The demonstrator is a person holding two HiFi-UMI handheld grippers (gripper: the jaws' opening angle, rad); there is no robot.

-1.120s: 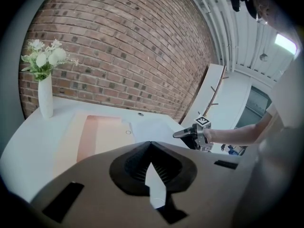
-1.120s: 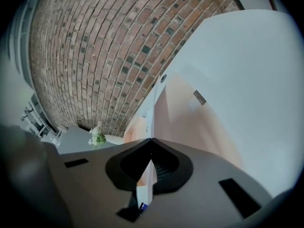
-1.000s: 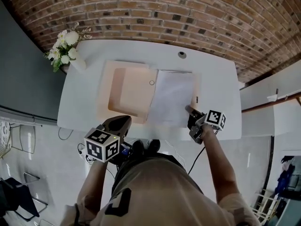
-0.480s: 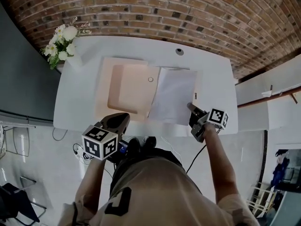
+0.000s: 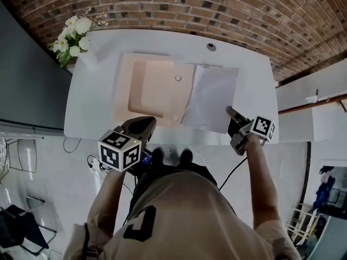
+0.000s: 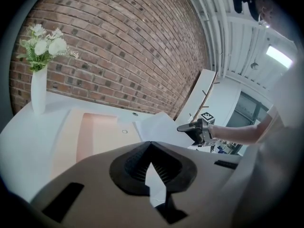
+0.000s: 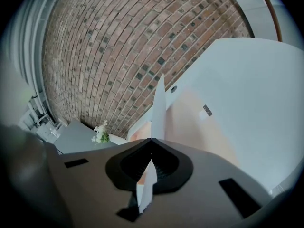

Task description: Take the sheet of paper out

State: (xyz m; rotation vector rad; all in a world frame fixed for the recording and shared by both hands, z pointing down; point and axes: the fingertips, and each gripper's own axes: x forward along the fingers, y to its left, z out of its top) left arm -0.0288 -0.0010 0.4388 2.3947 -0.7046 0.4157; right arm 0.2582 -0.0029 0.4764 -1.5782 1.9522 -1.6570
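Right claw (image 5: 230, 112) pinching sheet (image 5: 210, 96); left claw (image 5: 145, 124) apparently closed.

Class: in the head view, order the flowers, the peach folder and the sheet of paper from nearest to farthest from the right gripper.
1. Sheet of paper, in the right gripper's fingers.
2. Peach folder, table middle.
3. Flowers, far left corner.

Folder (image 5: 154, 88): right half under the sheet of paper (image 5: 211, 99) in the head view.
Sheet's near corner: swallowed by the right gripper (image 7: 151, 144) (seen edge-on there).
Label (image 7: 207, 110): print too small to read.
Table (image 5: 92, 118): near edge partly behind the left gripper (image 5: 147, 122).
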